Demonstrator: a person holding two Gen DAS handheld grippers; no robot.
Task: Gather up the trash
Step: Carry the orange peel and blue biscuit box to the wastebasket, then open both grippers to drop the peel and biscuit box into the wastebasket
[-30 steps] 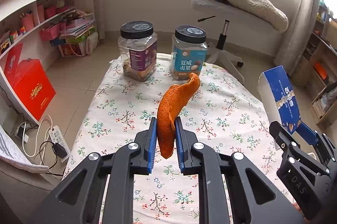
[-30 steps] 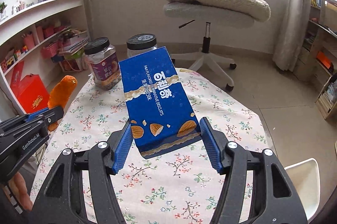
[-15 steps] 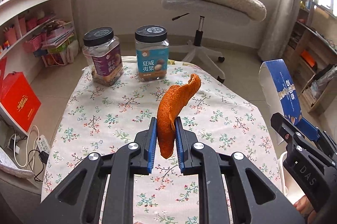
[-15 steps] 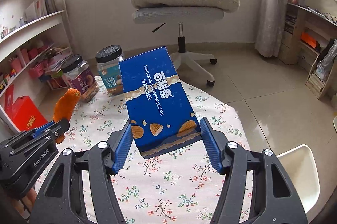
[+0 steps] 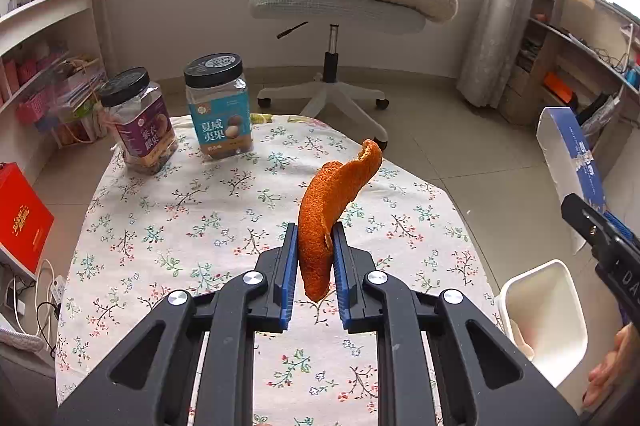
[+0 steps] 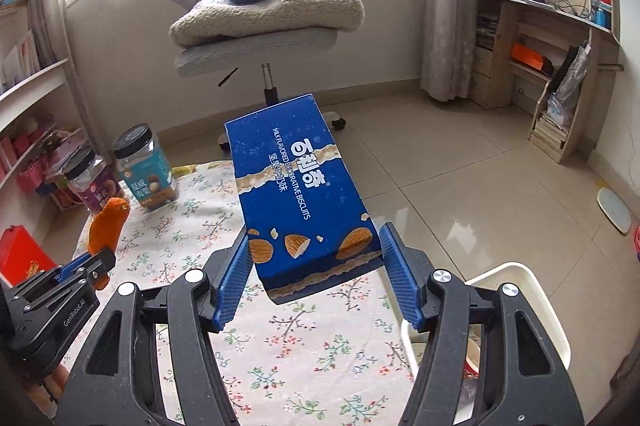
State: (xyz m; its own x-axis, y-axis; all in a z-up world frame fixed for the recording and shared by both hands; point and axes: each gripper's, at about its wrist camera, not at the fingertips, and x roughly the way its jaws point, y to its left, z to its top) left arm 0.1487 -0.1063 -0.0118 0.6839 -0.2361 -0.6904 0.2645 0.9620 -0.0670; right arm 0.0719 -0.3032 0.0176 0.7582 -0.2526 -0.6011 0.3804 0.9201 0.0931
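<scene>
My left gripper (image 5: 316, 258) fingers pinch the orange peel (image 5: 328, 209) narrowly; my right gripper (image 6: 316, 274), at three o'clock, clamps the biscuit box (image 6: 296, 193) wider.

Both wrist views angled down, close over shared floral table (image 5: 168, 226)

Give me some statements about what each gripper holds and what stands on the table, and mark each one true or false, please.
1. The left gripper is shut on the orange peel. True.
2. The right gripper holds a red box. False: it holds the blue biscuit box.
3. Two jars stand on the floral tablecloth. True.
4. The white bin stands on the table. False: it is beside the table, lower down.
</scene>
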